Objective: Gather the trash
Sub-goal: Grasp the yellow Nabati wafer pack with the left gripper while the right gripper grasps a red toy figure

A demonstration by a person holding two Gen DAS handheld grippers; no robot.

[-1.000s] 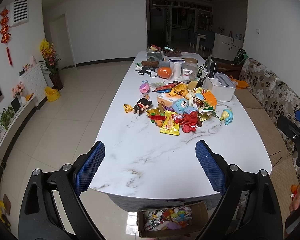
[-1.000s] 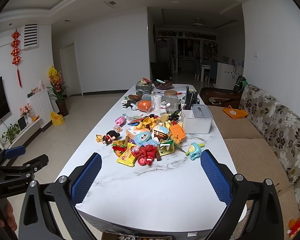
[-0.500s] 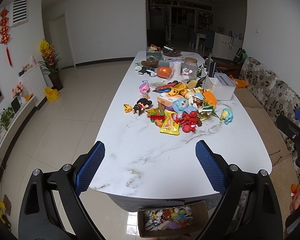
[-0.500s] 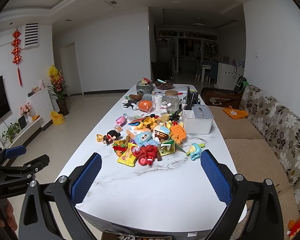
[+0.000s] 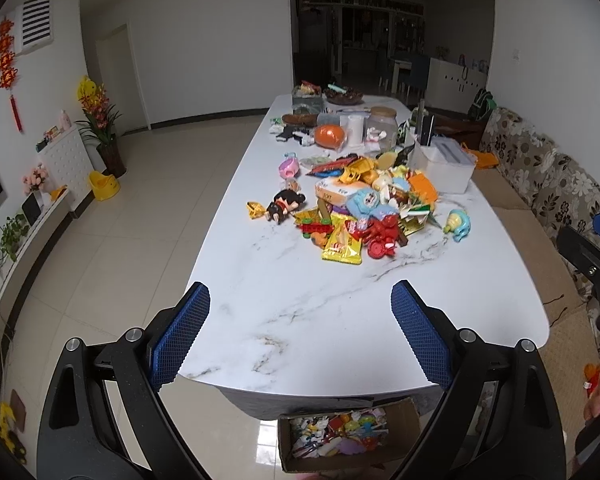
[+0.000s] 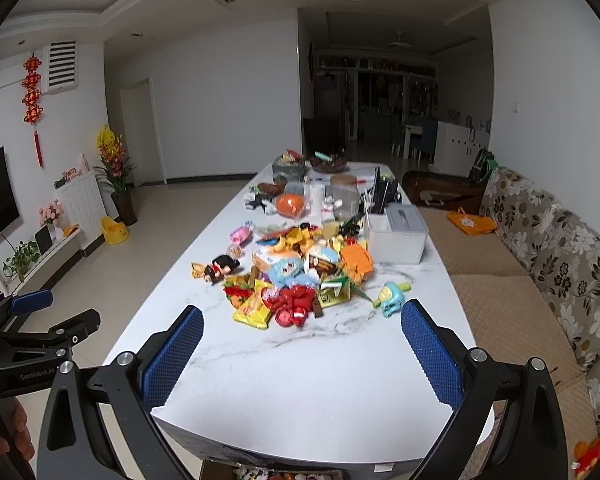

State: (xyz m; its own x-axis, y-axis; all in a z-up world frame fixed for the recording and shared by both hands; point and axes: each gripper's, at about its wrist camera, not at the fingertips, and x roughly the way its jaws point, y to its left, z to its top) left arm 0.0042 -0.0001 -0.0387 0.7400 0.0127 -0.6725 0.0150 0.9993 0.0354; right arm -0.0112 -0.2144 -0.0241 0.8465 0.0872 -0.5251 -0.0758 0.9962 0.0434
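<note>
- Trash pile (image 5: 364, 216) lies mid-surface (image 5: 300, 312), ahead of both claws, well apart.
- I hold left claw (image 5: 300, 336) and right claw (image 6: 302, 356) wide, empty.
- Right claw looks nearer; yellow wrapper (image 6: 253, 309) is the closest piece.

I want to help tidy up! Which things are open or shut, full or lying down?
Left claw: open, empty.
Right claw: open, empty.
Cardboard box on the floor: open, partly filled.
Glass jar: upright, lid on.
Yellow snack packet: lying flat.
Doll: lying down.
</note>
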